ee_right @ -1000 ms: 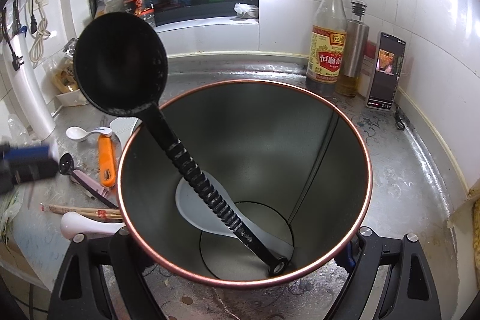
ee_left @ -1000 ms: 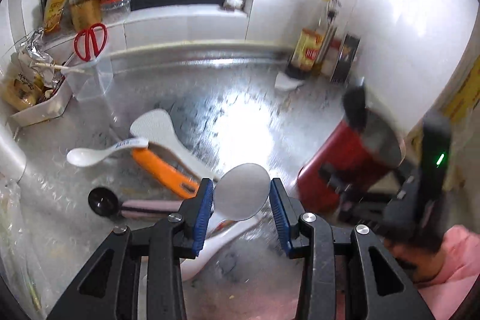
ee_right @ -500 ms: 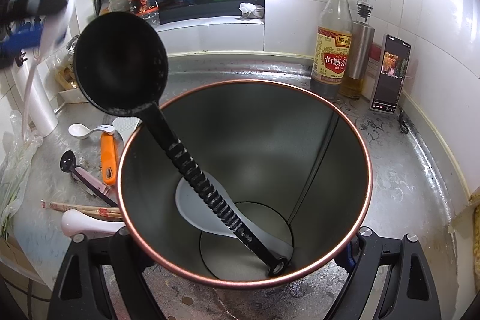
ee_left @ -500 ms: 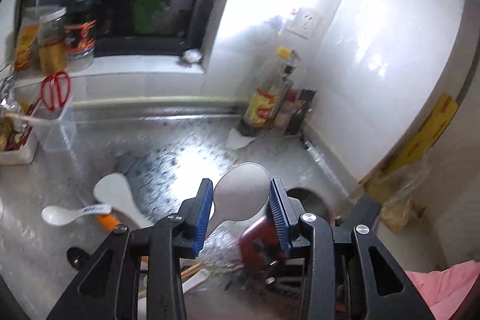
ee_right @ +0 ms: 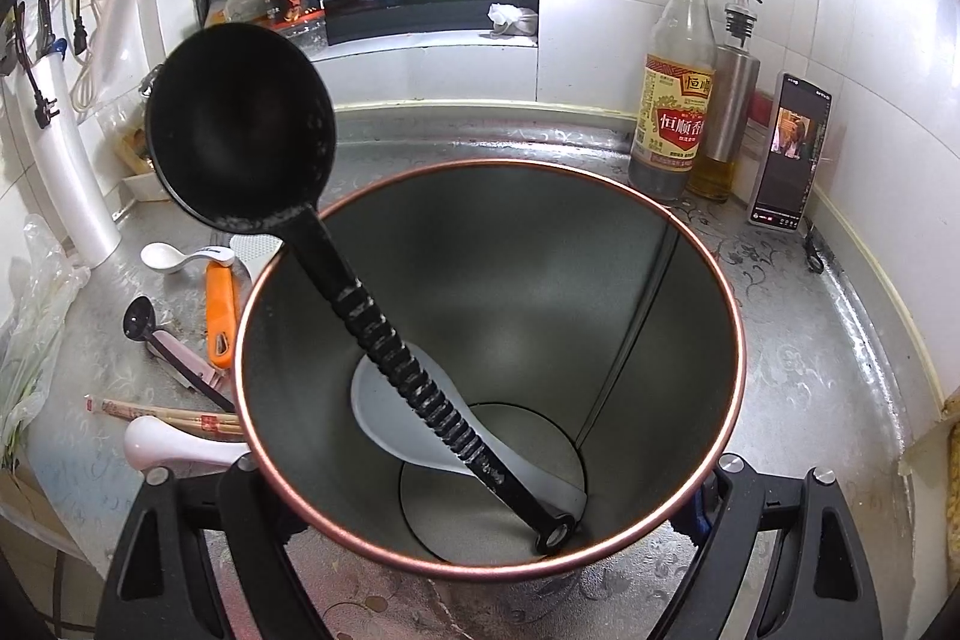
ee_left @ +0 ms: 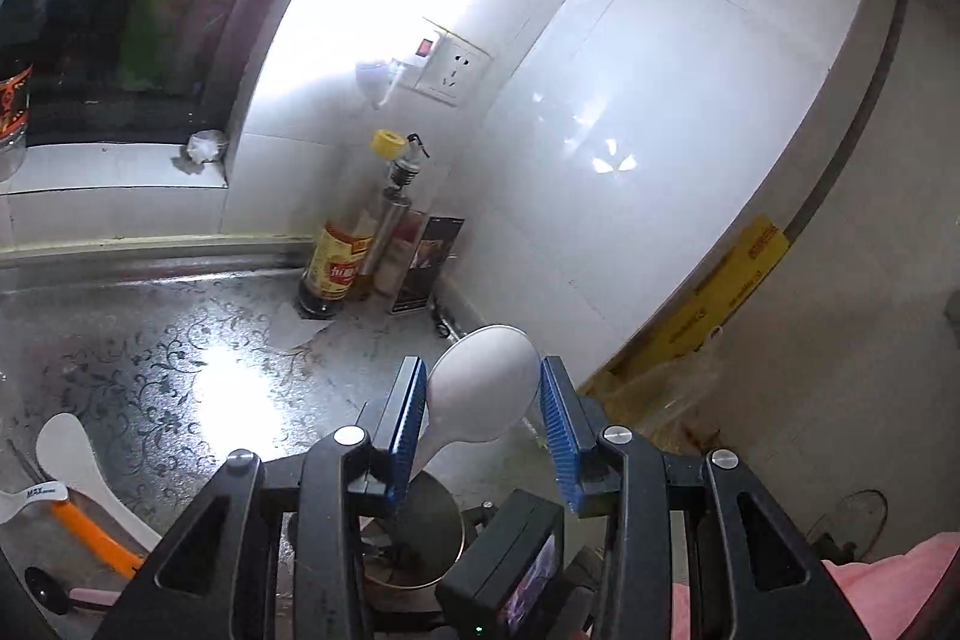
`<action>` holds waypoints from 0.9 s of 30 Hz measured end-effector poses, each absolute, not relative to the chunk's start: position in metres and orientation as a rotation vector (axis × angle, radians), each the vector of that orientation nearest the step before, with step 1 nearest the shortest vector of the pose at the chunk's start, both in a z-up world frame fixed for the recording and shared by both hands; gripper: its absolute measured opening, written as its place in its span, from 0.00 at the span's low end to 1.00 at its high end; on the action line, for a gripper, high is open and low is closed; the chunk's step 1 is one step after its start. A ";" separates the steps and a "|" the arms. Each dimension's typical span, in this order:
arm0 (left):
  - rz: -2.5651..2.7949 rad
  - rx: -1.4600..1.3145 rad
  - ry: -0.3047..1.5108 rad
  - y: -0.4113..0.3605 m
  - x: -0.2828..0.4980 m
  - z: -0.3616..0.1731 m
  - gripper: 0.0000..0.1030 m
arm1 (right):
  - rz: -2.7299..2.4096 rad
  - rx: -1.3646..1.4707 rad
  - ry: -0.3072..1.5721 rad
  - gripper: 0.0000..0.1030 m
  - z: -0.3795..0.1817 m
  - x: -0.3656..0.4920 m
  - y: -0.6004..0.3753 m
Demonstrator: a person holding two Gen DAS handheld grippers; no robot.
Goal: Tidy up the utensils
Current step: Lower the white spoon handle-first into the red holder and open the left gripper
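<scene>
Inside metal canister (ee_right: 600,280): black ladle (ee_right: 240,130), white paddle (ee_right: 384,400); right fingers clamp canister, left fingers grip white spoon (ee_left: 480,388).

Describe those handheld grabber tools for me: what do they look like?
Each is a black plastic frame with triangular cut-outs and silver bolts. The left gripper has ribbed blue pads on its jaws. The right gripper looks alike. A pink sleeve shows behind.

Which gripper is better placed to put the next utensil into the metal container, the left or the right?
Left. The left gripper holds the white rice paddle above the counter. The right gripper is clamped on the metal container, steadying it.
</scene>
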State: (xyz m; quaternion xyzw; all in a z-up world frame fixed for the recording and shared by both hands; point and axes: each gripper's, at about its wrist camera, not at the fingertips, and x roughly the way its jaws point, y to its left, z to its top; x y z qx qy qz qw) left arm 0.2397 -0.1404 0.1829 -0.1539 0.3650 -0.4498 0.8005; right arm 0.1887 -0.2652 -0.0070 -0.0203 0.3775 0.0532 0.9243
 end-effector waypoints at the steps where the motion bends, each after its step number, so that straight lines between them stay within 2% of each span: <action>1: -0.983 -0.347 0.788 -0.142 0.241 0.181 0.39 | 0.110 -0.043 0.774 0.88 -0.007 0.189 -0.265; 14: -1.070 -0.478 0.889 -0.154 0.263 0.137 0.39 | 0.114 -0.059 0.774 0.88 -0.008 0.190 -0.263; 27: -1.060 -0.512 0.934 -0.157 0.268 0.120 0.39 | 0.114 -0.059 0.774 0.88 -0.008 0.190 -0.262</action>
